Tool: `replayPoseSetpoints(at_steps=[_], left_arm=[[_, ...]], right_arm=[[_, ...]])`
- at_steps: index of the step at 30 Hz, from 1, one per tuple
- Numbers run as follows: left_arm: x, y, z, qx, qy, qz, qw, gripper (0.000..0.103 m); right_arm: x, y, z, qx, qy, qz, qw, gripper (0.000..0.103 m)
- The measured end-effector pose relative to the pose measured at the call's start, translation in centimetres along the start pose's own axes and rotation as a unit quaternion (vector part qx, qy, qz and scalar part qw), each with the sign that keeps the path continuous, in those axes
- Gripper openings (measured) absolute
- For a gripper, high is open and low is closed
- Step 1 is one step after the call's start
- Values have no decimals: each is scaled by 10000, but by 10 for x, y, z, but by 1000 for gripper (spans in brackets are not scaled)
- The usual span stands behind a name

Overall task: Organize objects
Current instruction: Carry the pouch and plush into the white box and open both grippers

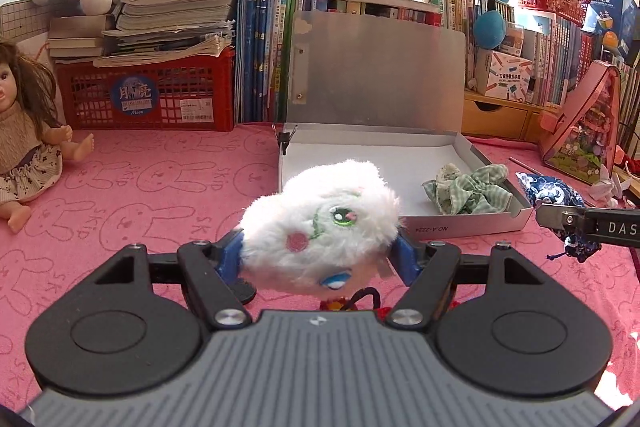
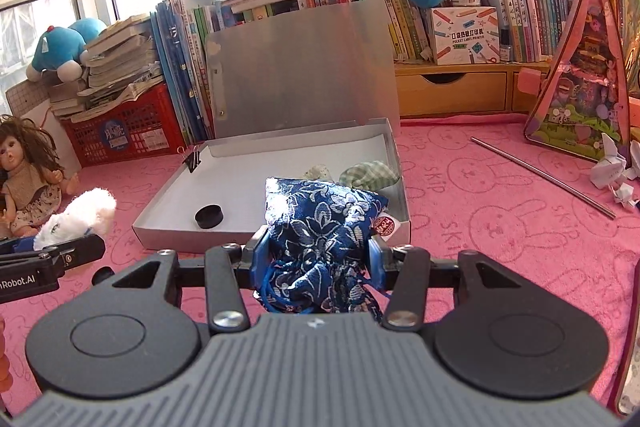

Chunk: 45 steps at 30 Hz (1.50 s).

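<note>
- Left wrist view: the left gripper [image 1: 320, 251] pinches a white plush toy [image 1: 320, 227] between its blue pads; the toy is fluffy and rounded, with an embroidered green eye, a pink cheek patch and a blue eye lower down. It is held above the pink cloth, just in front of the box.
- Right wrist view: the right gripper [image 2: 316, 259] clamps a dark blue brocade pouch [image 2: 320, 227] with a silvery flower pattern, its gathered drawstring neck bunched between the pads and a small round tag at its right side. The pouch hangs before the near wall of the box.
- Open silver-grey cardboard box [image 2: 272, 243], shallow, white inside, its lid [image 2: 300, 67] standing upright at the back; a black binder clip [image 2: 193, 159] grips its left rim.
- Inside lie a black round disc [image 2: 209, 217] near the front left and a crumpled green gingham scrunchie [image 1: 468, 191] at the right.
- A pink terry cloth [image 1: 160, 187] embossed with rabbit outlines covers the table.
- Behind: a red plastic crate [image 1: 148, 99] under stacked books, rows of upright books, blue and pink plush animals, sunlit windows; a doll [image 1: 28, 143] sits at the left, cut off by the frame.
- A metal rod [image 2: 544, 177] and white paper origami [image 2: 612, 167] lie to the right.
- The pouch hides part of the scrunchie in the right view; the box label print is too small to read.
</note>
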<state>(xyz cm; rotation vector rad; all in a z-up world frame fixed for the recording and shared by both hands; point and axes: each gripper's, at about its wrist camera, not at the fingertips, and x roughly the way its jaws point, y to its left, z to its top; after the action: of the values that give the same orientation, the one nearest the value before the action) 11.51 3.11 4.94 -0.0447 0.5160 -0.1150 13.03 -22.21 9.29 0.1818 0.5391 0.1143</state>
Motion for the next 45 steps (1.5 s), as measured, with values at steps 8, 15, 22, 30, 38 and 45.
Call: replayPoseSetpoints(at_steps=[8, 15, 22, 30, 38, 45], left_arm=[[29, -12, 23, -108, 67, -130, 9998, 76], [60, -17, 44, -36, 211, -133, 9997, 76], [91, -22, 52, 42, 305, -118, 9995, 76], [131, -17, 69, -235, 658, -224, 9973, 76], [172, -17, 87, -355, 829, -64, 9959, 76], [205, -16, 93, -364, 1041, 70, 9939, 76]], right_arm=[[24, 6, 22, 132, -80, 216, 9996, 52], [55, 3, 31, 267, 44, 342, 9990, 52], [82, -4, 25, 246, 327, 347, 9986, 52], [102, -24, 54, 349, 421, 451, 9975, 52], [122, -40, 77, 488, 149, 198, 9985, 52], [146, -37, 72, 415, 356, 257, 9982, 53]])
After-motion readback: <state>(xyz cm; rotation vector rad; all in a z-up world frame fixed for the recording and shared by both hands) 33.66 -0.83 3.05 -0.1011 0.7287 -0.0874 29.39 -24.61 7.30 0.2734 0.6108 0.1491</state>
